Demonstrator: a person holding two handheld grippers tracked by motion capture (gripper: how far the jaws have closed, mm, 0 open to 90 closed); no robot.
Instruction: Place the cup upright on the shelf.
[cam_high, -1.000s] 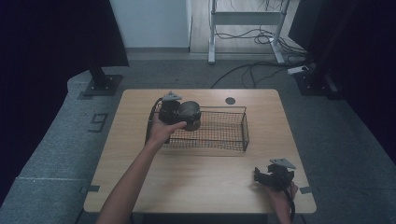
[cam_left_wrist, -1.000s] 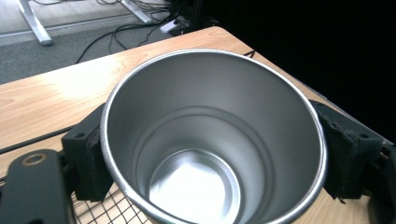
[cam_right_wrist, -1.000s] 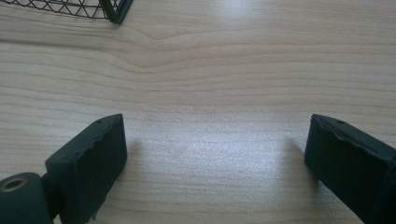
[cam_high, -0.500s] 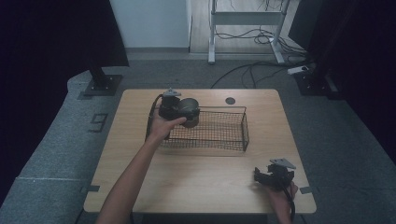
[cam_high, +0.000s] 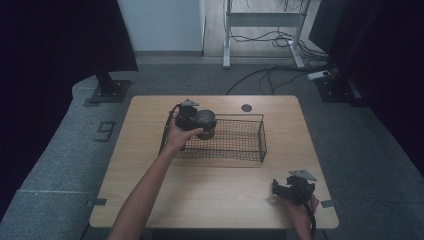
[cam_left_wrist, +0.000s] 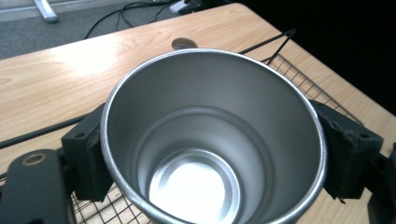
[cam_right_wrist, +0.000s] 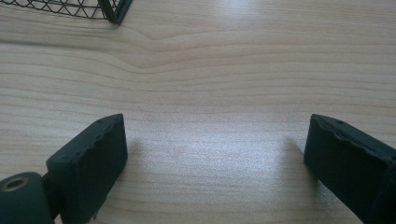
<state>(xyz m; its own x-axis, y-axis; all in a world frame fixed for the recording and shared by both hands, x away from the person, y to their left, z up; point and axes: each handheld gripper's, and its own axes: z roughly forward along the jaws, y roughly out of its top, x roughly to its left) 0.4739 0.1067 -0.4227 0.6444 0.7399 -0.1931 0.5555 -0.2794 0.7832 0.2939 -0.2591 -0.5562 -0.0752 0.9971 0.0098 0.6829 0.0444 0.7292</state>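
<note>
A steel cup (cam_left_wrist: 212, 140) is gripped across its wall by the left tool (cam_high: 192, 120), one pad pressed on each side, and is held at the left end of the wire basket (cam_high: 250, 145), which is set toward the far edge of the counter (cam_high: 220, 195). From above, the cup (cam_high: 205, 120) is seen over the basket's left end; whether it rests on the mesh cannot be told. The step in hand is judged to be the placing of the cup in the basket. It is best lowered level, clear of the basket's rim wires, until the base is borne by the mesh, and only then released. The right tool (cam_right_wrist: 215, 154) is spread wide and empty, parked low near the counter's near right corner.
</note>
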